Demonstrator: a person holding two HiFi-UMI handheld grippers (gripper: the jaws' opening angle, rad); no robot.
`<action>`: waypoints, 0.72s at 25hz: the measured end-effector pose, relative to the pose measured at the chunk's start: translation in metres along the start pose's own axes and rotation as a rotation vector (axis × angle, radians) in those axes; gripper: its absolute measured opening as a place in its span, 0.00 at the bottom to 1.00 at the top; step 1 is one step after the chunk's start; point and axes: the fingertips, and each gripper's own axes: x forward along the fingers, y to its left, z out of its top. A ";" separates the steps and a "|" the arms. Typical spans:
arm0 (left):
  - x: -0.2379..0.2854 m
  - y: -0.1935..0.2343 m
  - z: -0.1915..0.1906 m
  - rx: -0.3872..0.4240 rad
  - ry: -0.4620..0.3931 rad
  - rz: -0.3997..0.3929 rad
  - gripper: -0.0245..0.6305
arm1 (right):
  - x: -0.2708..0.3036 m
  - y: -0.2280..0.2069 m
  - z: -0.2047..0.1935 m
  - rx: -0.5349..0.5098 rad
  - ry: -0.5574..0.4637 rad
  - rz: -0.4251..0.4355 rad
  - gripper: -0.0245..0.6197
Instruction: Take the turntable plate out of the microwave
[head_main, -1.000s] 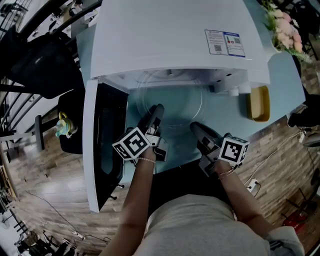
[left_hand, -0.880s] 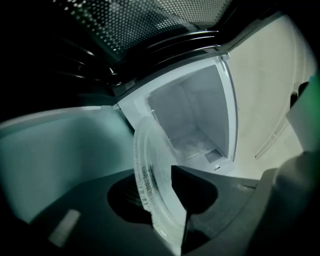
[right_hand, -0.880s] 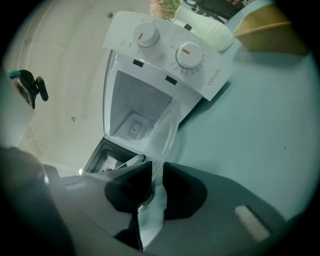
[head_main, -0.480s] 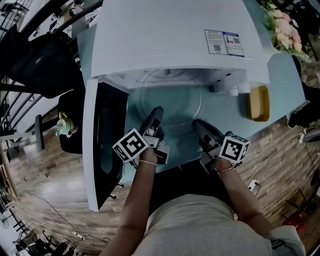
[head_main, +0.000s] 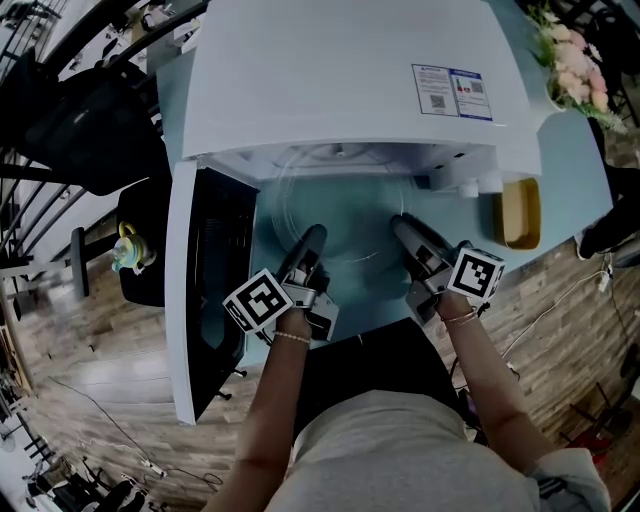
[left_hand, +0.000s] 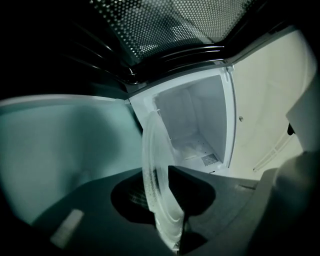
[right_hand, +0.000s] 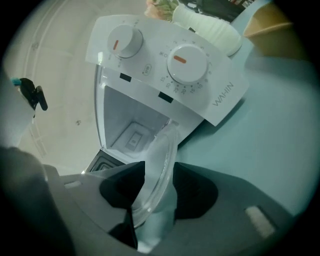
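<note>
- The microwave (head_main: 340, 80) is white and stands on a light blue table (head_main: 570, 160). Its door (head_main: 205, 290) is swung fully open to the left.
- The plate (head_main: 350, 215) is a round one of clear glass. In the head view it lies level in front of the microwave's mouth, above the table, and its far edge reaches just under the front edge of the microwave top. Whether it rests on the table or hangs above it, I cannot tell.
- The left gripper (head_main: 312, 235) is at the near left side of the plate. In the left gripper view its jaws are closed narrow on the rim of the plate (left_hand: 152, 150), so the left gripper (left_hand: 162, 192) holds it.
- The right gripper (head_main: 402, 222) is at the near right side of the plate. Its jaws have just been opening and now stand wide. The rim of the plate (right_hand: 162, 145) passes between them, but the right gripper (right_hand: 157, 187) does not press on it.
- The right gripper view shows two round dials (right_hand: 186, 62) on the front panel of the microwave, each with an orange mark.
- On top of the microwave there is a small printed label (head_main: 452, 92).
- A yellow container (head_main: 520, 212) stands on the table to the right of the microwave, and flowers (head_main: 570, 60) are at the far right corner.
</note>
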 end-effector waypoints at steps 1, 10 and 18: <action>-0.001 0.000 0.000 -0.001 -0.002 0.002 0.17 | 0.003 0.000 0.003 -0.003 0.006 0.010 0.33; -0.007 0.003 0.004 0.018 0.007 0.029 0.17 | 0.034 0.000 0.026 -0.003 0.051 0.079 0.33; -0.007 -0.001 0.004 0.002 -0.012 0.010 0.17 | 0.045 -0.001 0.032 0.034 0.055 0.083 0.23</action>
